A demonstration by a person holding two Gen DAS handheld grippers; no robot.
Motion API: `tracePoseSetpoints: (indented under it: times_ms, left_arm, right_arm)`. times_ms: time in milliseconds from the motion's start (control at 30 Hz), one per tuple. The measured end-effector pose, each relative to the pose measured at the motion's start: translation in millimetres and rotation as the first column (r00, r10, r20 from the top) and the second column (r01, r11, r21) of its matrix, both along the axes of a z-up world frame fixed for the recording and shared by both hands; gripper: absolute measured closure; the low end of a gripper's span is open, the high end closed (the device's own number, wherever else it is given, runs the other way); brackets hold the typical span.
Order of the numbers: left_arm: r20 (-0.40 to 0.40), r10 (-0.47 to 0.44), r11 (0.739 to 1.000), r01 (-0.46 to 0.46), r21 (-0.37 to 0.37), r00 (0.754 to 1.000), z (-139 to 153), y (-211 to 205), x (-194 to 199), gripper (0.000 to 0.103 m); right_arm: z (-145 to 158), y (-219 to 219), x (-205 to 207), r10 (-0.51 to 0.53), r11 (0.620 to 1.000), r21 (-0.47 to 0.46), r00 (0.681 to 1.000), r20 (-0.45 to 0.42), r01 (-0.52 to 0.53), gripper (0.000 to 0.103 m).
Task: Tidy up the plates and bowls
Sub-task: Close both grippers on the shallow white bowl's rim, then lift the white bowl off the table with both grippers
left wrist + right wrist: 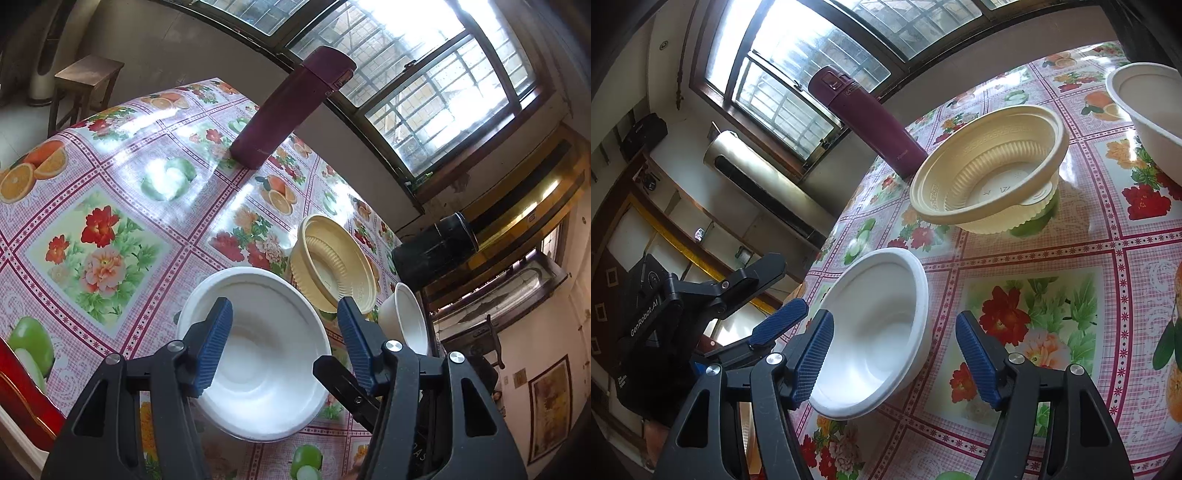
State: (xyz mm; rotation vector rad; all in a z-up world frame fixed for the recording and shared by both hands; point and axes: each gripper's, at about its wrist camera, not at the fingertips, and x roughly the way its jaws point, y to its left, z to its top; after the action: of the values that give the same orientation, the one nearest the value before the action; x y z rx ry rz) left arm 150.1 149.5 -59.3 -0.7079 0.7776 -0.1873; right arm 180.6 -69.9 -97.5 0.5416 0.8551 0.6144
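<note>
In the left wrist view a white bowl (pixel 258 362) sits upright on the flowered table (pixel 92 166), framed by my left gripper (pixel 285 302). Its jaws stand open and tablecloth shows between the bowl's rim and the right pad. Beyond it are nested yellow ribbed bowls (pixel 332 266) and another white bowl (pixel 404 321) at the table's edge. In the right wrist view my right gripper (pixel 894 314) is open around a white bowl (pixel 879 332) near the table's edge, and its right pad is clear of the rim. The yellow bowls (pixel 990 173) lie beyond, with a second white bowl (pixel 1145 110) at the far right.
A tall maroon flask (pixel 291 107) (pixel 871 122) stands near the window-side edge of the table. My left gripper (pixel 793 285) shows beside the table with nothing between its jaws. A wooden stool (pixel 85 85) and a dark cylinder (pixel 436 251) stand off the table.
</note>
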Motion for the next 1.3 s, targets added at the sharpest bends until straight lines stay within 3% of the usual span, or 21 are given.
tracePoseSetpoints:
  times_ms: [167, 333, 500, 633, 800, 933, 1200, 1300]
  left_arm:
    - [-0.032, -0.021, 0.999, 0.019, -0.049, 0.999, -5.8, 1.9, 0.6, 0.03]
    - [-0.056, -0.049, 0.997, 0.045, -0.07, 0.997, -10.3, -3.1, 3.3, 0.03]
    - [-0.043, -0.001, 0.998, -0.002, -0.06, 0.999, -5.0, 4.8, -1.0, 0.027]
    - [-0.032, -0.021, 0.99, 0.016, -0.14, 0.999, -4.7, 8.5, -2.8, 0.021]
    - [-0.033, -0.034, 0.987, 0.029, -0.157, 0.999, -5.3, 8.2, -2.2, 0.021]
    - [0.004, -0.087, 0.961, 0.085, -0.264, 0.996, -5.3, 8.2, -1.8, 0.021]
    - [0.052, -0.134, 0.936, 0.143, -0.322, 0.99, 0.7, 5.5, -2.3, 0.021]
    - [0.077, -0.18, 0.88, 0.196, -0.433, 0.981, -4.2, 7.9, -1.1, 0.021]
  right_arm:
    - [-2.4, -1.8, 1.1, -0.001, 1.0, 0.01, 1.0, -0.017, 0.001, 0.032]
    - [-3.9, -2.1, 2.5, -0.004, 1.0, 0.011, 1.0, -0.028, 0.004, 0.032]
    - [-4.4, -1.7, 2.7, -0.004, 1.0, 0.012, 1.0, -0.03, 0.004, 0.032]
    - [-4.8, -1.9, 2.8, -0.006, 1.0, 0.012, 1.0, -0.03, 0.006, 0.032]
    - [-5.5, -3.3, 2.7, -0.006, 1.0, 0.013, 1.0, -0.03, 0.006, 0.032]
    - [-4.4, -3.3, 2.2, -0.008, 1.0, 0.012, 1.0, -0.028, 0.009, 0.032]
    - [-3.6, -8.0, 0.7, -0.02, 1.0, 0.015, 0.999, -0.028, 0.02, 0.032]
    - [-3.3, -8.9, 0.1, -0.025, 1.0, 0.013, 0.999, -0.026, 0.025, 0.031]
